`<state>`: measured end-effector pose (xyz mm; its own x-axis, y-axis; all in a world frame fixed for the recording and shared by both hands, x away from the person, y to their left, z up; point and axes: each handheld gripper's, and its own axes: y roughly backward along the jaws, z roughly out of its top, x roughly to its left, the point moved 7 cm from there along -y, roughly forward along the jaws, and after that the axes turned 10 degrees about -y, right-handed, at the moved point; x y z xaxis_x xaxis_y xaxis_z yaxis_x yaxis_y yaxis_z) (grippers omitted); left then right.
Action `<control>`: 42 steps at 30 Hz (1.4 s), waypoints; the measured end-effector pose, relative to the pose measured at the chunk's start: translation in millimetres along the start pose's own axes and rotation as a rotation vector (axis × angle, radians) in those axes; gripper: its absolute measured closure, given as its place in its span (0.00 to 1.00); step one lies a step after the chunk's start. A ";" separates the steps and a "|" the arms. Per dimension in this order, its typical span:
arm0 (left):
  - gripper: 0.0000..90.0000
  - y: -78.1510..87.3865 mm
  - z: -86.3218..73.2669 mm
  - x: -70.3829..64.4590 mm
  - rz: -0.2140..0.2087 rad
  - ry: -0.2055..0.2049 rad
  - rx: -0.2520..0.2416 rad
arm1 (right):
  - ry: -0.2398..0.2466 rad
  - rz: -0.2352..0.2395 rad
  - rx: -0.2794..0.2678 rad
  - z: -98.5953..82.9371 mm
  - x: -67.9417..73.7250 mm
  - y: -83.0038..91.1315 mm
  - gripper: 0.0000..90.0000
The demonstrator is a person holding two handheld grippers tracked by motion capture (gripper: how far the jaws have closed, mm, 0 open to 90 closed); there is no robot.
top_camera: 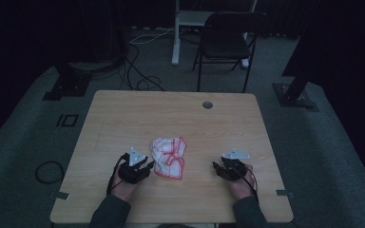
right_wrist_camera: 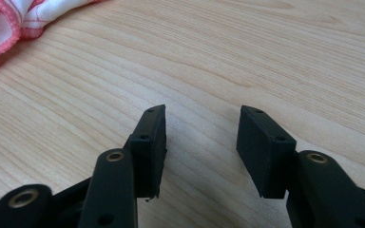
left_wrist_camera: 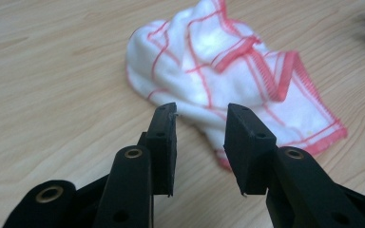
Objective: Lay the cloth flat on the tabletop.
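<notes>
A crumpled white cloth with red stripes and red stitched edging [top_camera: 169, 157] lies on the light wooden table [top_camera: 123, 114], near its front middle. The left gripper [left_wrist_camera: 199, 116] rests just beside the cloth's left edge, jaws parted, pointing at the cloth and holding nothing. The right gripper [right_wrist_camera: 202, 121] sits well apart to the cloth's right, jaws spread wider over bare wood, empty. No legible writing appears on the cloth.
</notes>
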<state>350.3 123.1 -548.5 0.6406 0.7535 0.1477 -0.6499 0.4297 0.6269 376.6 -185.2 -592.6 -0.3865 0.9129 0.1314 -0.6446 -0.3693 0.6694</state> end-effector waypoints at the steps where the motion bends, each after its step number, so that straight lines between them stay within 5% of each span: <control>1: 0.72 -1.2 2.0 -0.5 -0.004 -0.003 -0.001 | -0.001 0.001 -0.001 0.0 0.1 -0.2 0.58; 7: 0.77 -11.0 14.3 -5.9 -0.048 -0.021 -0.007 | 0.000 0.001 -0.003 0.0 0.5 -0.6 0.56; 18: 0.78 -24.0 33.3 -12.7 -0.058 -0.072 -0.004 | 0.001 0.007 -0.004 -0.3 0.9 -0.8 0.54; 42: 0.63 -64.7 59.5 -26.6 -0.051 -0.154 0.038 | 0.010 0.020 -0.007 -0.8 1.4 -1.1 0.52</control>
<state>399.6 45.6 -547.5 0.7291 0.6451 0.2287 -0.6011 0.4438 0.6646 376.3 -183.7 -593.7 -0.4065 0.9033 0.1374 -0.6412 -0.3892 0.6614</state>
